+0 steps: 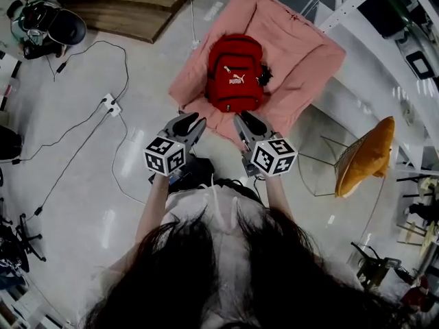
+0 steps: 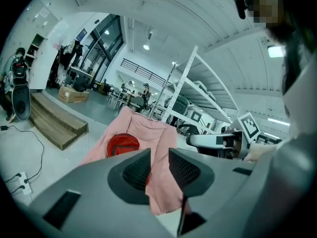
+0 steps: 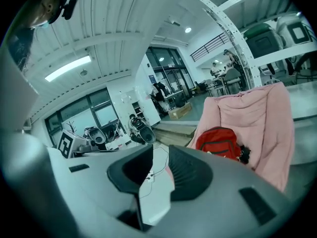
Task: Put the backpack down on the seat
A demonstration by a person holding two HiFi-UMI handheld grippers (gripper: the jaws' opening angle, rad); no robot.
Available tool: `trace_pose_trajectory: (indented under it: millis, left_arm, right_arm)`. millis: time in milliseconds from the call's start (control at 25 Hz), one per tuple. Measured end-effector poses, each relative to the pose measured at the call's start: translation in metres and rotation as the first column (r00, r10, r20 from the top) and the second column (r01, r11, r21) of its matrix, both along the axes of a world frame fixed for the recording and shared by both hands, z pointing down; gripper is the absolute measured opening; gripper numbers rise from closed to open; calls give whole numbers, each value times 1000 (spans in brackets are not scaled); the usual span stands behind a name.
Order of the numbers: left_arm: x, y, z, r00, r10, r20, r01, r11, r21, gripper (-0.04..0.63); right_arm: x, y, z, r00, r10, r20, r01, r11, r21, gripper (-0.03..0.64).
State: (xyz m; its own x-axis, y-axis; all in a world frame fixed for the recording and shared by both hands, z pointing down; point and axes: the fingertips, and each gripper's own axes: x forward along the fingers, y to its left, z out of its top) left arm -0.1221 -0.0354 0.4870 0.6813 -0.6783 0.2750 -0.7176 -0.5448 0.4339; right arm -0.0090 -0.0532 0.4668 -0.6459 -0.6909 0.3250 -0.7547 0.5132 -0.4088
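Observation:
The red backpack (image 1: 235, 72) lies on the pink cushioned seat (image 1: 302, 53), front side up, with a black strap bundle at its right. Both grippers hover over the floor, short of the seat's near edge and apart from the backpack. My left gripper (image 1: 191, 120) and my right gripper (image 1: 245, 118) point at it side by side. Each has its jaws a narrow gap apart with nothing between them. The left gripper view shows its jaws (image 2: 159, 155) in front of the backpack (image 2: 121, 144) and seat (image 2: 153, 133). The right gripper (image 3: 161, 152) view has the backpack (image 3: 218, 142) to its right.
A wooden platform (image 1: 127, 5) lies at the back left. Cables and a power strip (image 1: 110, 104) cross the floor on the left. White shelving (image 1: 384, 53) stands right of the seat, with an orange wire-legged chair (image 1: 367, 157) in front of it.

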Motion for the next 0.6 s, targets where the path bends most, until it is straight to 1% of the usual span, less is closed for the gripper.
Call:
trace_pose_trajectory:
  millis: [360, 520, 600]
  left_arm:
    - [81, 62, -7, 994, -105, -26, 105, 995, 0, 121]
    - [119, 92, -7, 994, -112, -16, 112, 994, 2, 121]
    - [133, 109, -7, 994, -113, 1, 113, 994, -2, 121]
  right_arm:
    - [78, 70, -3, 995, -91, 43, 91, 996, 17, 108]
    - [109, 92, -2, 990, -122, 65, 121, 992, 24, 107]
    - [116, 105, 0, 987, -142, 69, 141, 990, 19, 107]
